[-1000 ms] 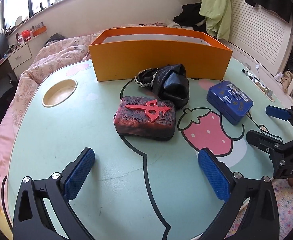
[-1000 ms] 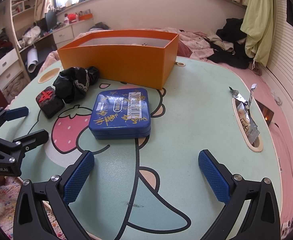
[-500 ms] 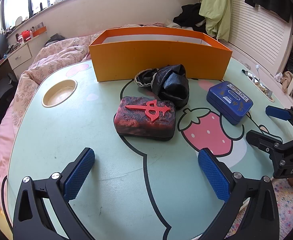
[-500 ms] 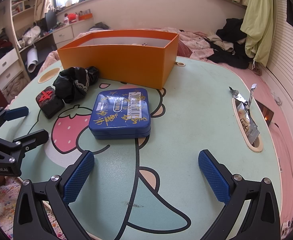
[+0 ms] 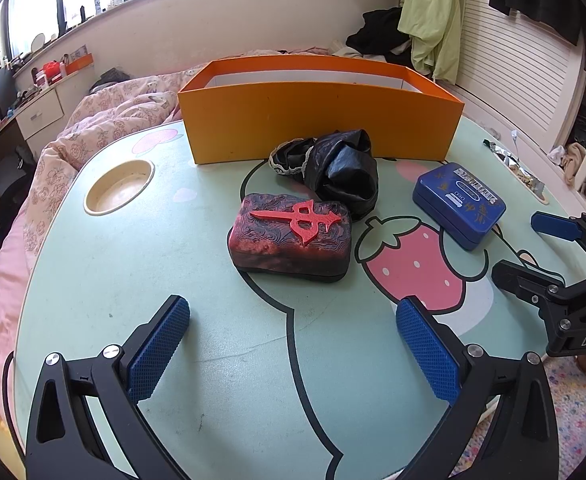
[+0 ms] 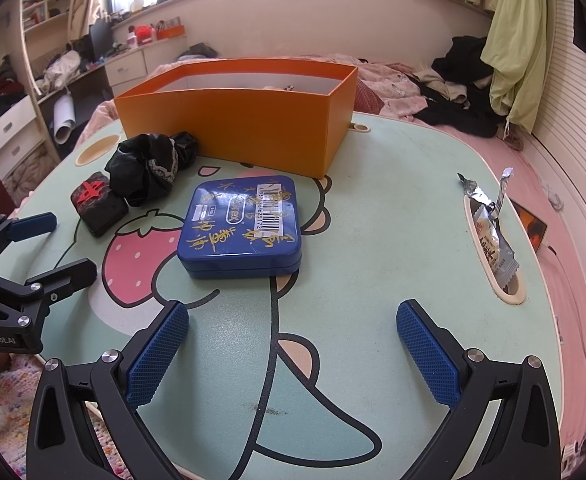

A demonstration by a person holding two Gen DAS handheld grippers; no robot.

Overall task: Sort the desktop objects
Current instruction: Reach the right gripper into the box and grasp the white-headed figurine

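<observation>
1. The left gripper (image 5: 293,340) is wide open and holds nothing. The red block (image 5: 291,236) sits at 12 o'clock.
2. The right gripper (image 6: 293,340) is wide open and holds nothing too. The blue tin (image 6: 243,228) sits at 12 o'clock, the orange box (image 6: 233,120) behind it.

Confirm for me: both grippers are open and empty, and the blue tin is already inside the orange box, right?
Not quite. The blue tin sits on the table in front of the orange box, as the right wrist view shows. The left gripper and right gripper are indeed open and empty.
</observation>
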